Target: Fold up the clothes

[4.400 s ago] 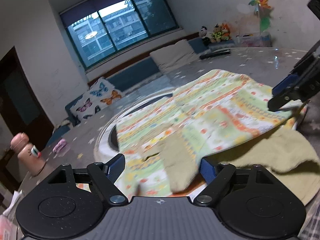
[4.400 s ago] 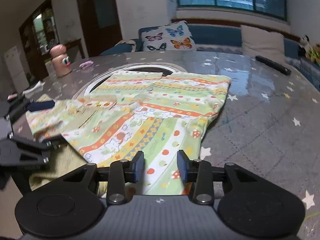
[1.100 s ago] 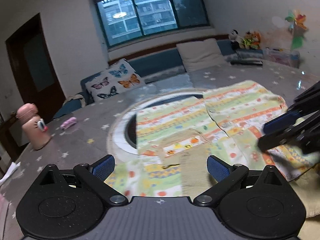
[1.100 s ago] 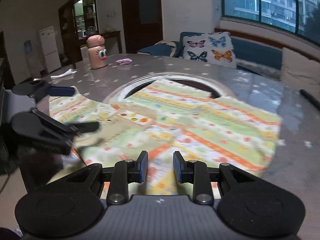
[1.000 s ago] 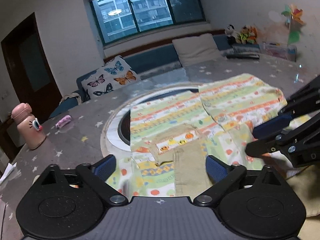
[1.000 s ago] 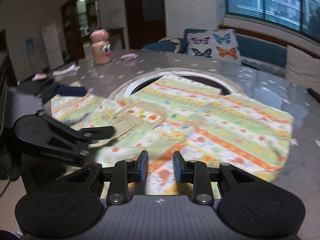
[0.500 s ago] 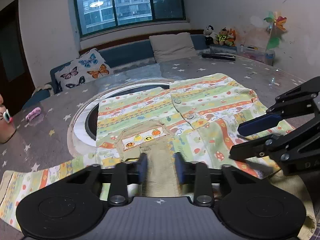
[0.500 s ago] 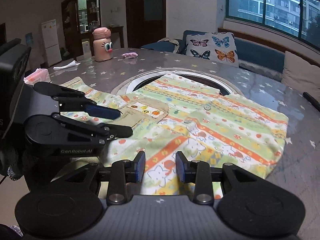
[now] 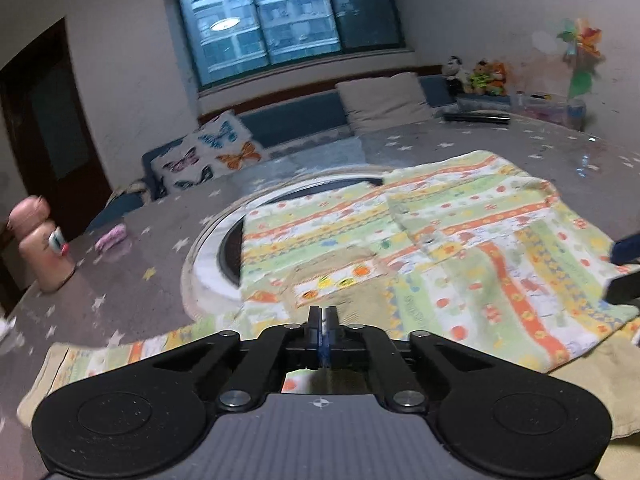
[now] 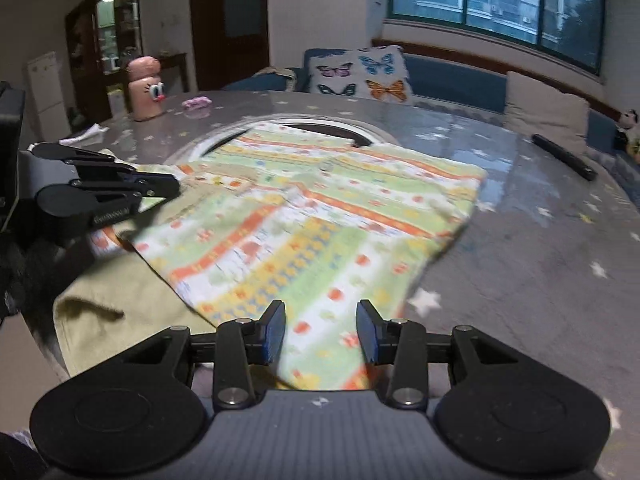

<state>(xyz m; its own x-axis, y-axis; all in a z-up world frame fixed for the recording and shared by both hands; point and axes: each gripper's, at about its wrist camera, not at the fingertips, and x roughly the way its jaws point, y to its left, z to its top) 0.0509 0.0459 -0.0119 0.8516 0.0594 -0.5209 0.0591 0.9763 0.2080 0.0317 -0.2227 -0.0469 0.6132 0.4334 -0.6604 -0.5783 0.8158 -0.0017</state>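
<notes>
Left wrist view: sits low over the table's near edge, looking across at the window point(image 9: 276, 20).
Right wrist view: just as low and close, angled toward the door side.
Shared: the striped shirt point(image 9: 460, 240) point(image 10: 320, 216), butterfly pillow point(image 9: 208, 156) point(image 10: 360, 72).

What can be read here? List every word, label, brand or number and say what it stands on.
Raised lettering on the side of the left gripper, seen from the right wrist: too blurred to read.
Shirt: printed stripes and small pictures only, no words to be made out.
Pink bottle: a cartoon face, no text.
Nothing else carries legible text.
</notes>
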